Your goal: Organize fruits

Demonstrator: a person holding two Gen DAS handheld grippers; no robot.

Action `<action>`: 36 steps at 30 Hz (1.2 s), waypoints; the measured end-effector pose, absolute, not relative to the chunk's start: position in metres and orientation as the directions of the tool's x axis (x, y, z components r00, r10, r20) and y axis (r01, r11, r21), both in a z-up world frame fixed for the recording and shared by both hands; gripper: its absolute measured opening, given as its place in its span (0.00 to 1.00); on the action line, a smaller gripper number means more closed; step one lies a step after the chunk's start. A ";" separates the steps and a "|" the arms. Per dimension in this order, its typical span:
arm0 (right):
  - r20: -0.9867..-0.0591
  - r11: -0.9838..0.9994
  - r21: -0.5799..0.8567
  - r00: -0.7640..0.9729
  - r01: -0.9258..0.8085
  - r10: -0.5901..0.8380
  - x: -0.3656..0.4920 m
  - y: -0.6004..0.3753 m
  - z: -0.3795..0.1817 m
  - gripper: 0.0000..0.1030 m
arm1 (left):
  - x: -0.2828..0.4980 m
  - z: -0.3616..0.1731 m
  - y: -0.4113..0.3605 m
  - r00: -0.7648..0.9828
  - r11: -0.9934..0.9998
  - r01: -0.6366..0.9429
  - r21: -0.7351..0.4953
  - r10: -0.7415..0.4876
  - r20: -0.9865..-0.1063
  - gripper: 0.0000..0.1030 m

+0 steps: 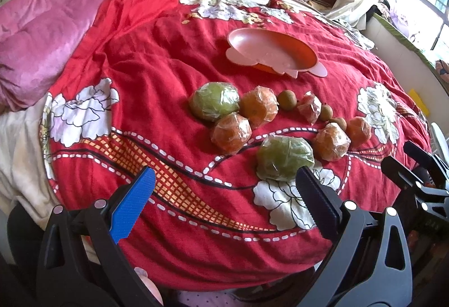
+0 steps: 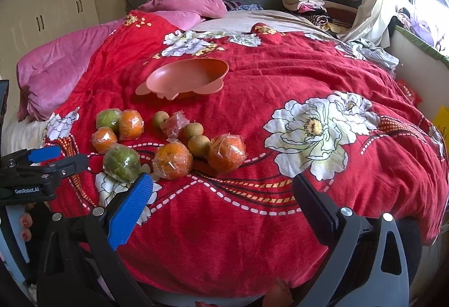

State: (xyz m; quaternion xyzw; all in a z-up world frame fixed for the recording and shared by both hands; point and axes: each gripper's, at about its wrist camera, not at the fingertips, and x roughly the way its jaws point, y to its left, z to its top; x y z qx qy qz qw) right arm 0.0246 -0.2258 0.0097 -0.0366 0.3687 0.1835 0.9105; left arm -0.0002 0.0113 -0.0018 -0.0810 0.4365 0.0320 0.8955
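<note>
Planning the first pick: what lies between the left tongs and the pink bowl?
In the left wrist view, the wrapped fruits: a green one nearest the left tongs, then oranges, then bare red quilt before the pink bowl.

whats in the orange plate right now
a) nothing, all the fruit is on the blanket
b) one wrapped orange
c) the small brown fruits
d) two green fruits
a: the orange plate shows only its bare inside in both views, while the green fruits, wrapped oranges and small brown fruits all lie on the red blanket in front of it.
</note>
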 end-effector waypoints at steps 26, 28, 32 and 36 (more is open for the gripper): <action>-0.731 0.917 -0.007 0.627 -0.400 0.268 0.071 -0.231 -0.011 0.96 | 0.031 -0.021 -0.031 0.553 0.992 0.000 -0.122 -0.102 -0.827 0.91; -0.739 0.909 -0.010 0.616 -0.417 0.274 0.075 -0.228 -0.014 0.96 | 0.033 -0.022 -0.031 0.552 0.992 -0.008 -0.122 -0.097 -0.828 0.90; -0.740 0.896 -0.025 0.610 -0.444 0.282 0.081 -0.222 -0.017 0.96 | 0.038 -0.024 -0.030 0.543 0.992 -0.014 -0.128 -0.100 -0.834 0.85; -0.742 0.887 -0.028 0.604 -0.461 0.291 0.086 -0.218 -0.019 0.95 | 0.041 -0.025 -0.033 0.537 0.993 -0.012 -0.119 -0.094 -0.838 0.73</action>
